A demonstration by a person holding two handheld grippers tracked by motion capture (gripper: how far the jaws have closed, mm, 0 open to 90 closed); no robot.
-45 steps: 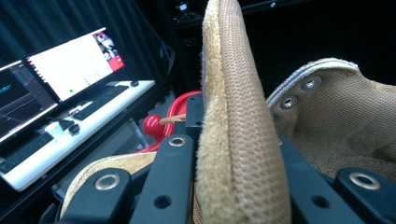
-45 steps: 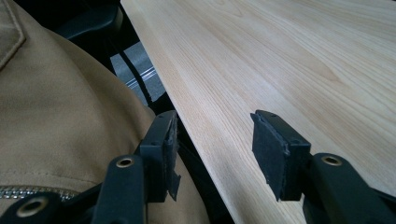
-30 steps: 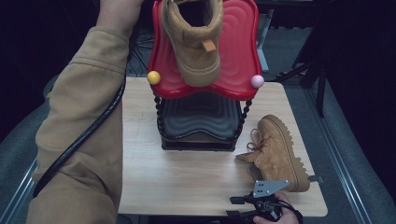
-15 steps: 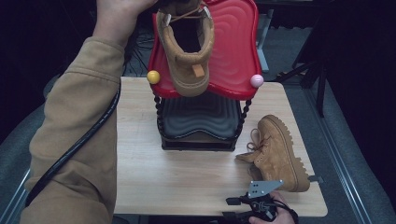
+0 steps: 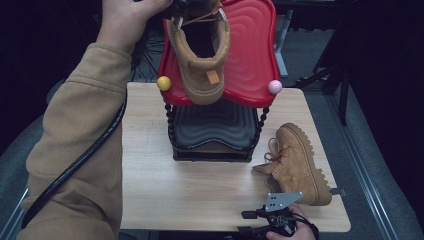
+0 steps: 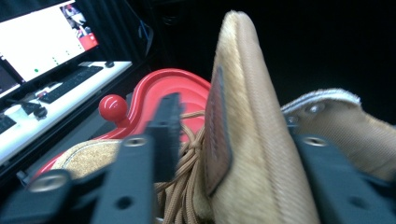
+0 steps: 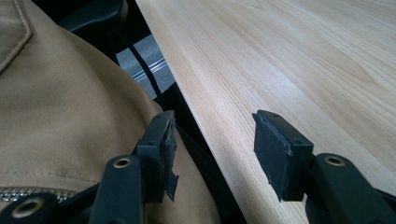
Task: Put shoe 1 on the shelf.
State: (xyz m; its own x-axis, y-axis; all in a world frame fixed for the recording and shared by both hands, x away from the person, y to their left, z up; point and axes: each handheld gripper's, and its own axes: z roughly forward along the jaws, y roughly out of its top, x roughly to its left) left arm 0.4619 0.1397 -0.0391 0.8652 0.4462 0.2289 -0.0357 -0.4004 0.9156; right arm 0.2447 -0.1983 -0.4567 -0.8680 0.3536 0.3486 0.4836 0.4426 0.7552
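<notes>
High view, items as they lie. Item one: tan boot, resting on the red top tray of the two-level rack, heel toward you, toe toward the far edge. Your left gripper sits at the boot's far end by the laces; in the left gripper view its jaws have just been opening, and the boot's tongue stands between them with a gap on the left side, so the grip reads as let go, not pinching. Item two: second tan boot, lying on the wooden table, right of the rack and near you, untouched. Item three: dark lower tray, nothing on it. Item four: your right gripper, at the near table edge just beside the second boot, jaws spread with nothing between them.

Progress, as judged: first boot placed on the rack and being released. Left to do: withdraw your left hand, then pick up the second boot and shelve it.
</notes>
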